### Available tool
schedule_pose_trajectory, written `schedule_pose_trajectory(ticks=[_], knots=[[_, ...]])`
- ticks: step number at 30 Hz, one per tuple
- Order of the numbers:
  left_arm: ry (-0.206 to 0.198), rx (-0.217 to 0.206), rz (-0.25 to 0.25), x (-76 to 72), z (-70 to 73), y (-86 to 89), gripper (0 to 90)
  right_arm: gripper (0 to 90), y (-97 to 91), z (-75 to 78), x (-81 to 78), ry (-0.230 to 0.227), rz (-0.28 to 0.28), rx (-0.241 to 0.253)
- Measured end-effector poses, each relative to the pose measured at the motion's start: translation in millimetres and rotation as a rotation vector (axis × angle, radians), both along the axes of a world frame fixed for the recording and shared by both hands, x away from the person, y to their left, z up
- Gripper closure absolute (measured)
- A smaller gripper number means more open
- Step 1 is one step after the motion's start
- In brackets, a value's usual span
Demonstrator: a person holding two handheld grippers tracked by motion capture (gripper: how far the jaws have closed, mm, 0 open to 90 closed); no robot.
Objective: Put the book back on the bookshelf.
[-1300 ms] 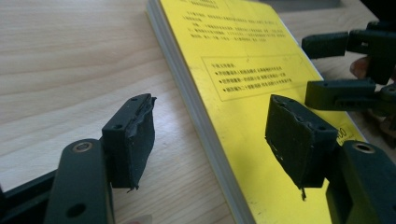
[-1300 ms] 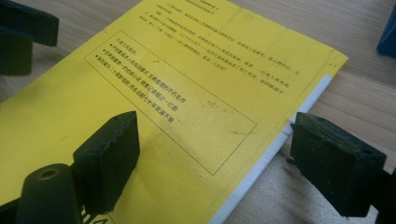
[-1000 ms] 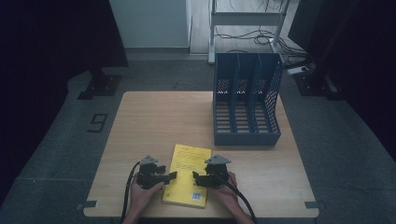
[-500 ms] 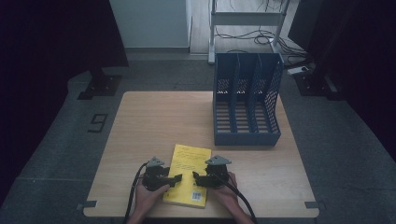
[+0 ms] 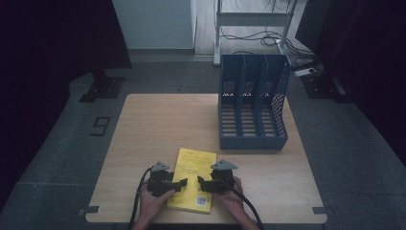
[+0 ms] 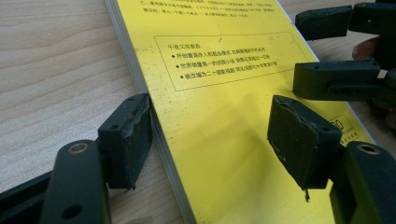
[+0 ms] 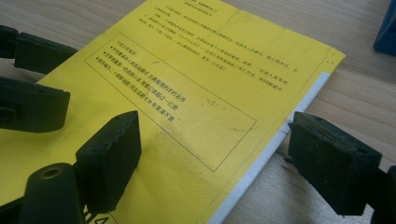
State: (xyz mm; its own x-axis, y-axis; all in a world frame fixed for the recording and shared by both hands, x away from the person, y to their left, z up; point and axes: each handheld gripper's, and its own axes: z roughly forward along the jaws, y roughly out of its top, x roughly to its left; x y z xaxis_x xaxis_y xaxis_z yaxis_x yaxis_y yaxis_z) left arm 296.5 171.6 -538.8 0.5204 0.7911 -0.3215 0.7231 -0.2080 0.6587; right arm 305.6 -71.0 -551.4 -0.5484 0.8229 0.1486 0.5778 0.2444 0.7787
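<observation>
A yellow book [image 5: 190,173] lies flat near the table's front edge, its cover printed with black text. My left gripper [image 5: 181,183] is open and straddles the book's left edge [image 6: 154,126]; one jaw is low beside that edge and the other hangs over the cover. My right gripper [image 5: 203,182] is open too. It spans the book's right edge [image 7: 261,163], one jaw over the cover and one over the bare wood. The two grippers point at each other across the book, and nothing is clamped.
A blue three-slot file rack [image 5: 253,110] stands at the back right of the wooden table [image 5: 158,124]. A metal stand with cables [image 5: 253,19] sits on the floor beyond it. The person's hands [image 5: 153,203] come in over the front edge.
My left gripper has crept slightly right, onto the book's left edge. The right gripper and the book have barely moved.
</observation>
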Motion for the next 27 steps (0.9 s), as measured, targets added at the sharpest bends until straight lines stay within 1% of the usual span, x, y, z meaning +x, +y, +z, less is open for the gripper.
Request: schedule_pose_trajectory(ticks=[2, 4, 5, 8, 12, 17, 18, 27], knots=[[-0.002, 0.001, 0.014, -1.2, 0.6, -1.5, 31.1, 17.0, 0.2, -0.2, -0.3, -0.002, -0.003, 0.000], [-0.003, 0.002, 0.016, -1.4, 0.9, -1.6, 31.4, 17.0, 0.3, -0.3, -0.4, -0.003, -0.004, 0.001], [-0.002, -0.005, 0.023, -1.5, 1.3, -1.5, 31.7, 17.0, 0.3, -0.4, -0.4, -0.004, -0.004, 0.001], [0.002, -0.008, 0.032, -1.5, 2.3, -1.1, 33.4, 17.0, 0.6, -0.8, -0.8, -0.007, -0.009, 0.004], [0.000, -0.002, 0.041, -2.3, 2.9, -2.4, 33.9, 17.0, 1.6, -1.0, -1.4, -0.008, -0.019, 0.005], [0.001, -0.004, 0.054, -3.0, 4.4, -2.4, 35.9, 17.0, 1.7, -1.0, -1.4, -0.009, -0.019, 0.004], [0.003, 0.002, 0.060, -3.1, 4.9, -3.2, 36.3, 17.0, 1.7, -0.9, -1.4, -0.009, -0.019, 0.004], [0.011, -0.006, 0.064, -2.4, 6.2, -2.3, 37.3, 17.0, 1.8, -1.0, -1.5, -0.009, -0.020, 0.004]])
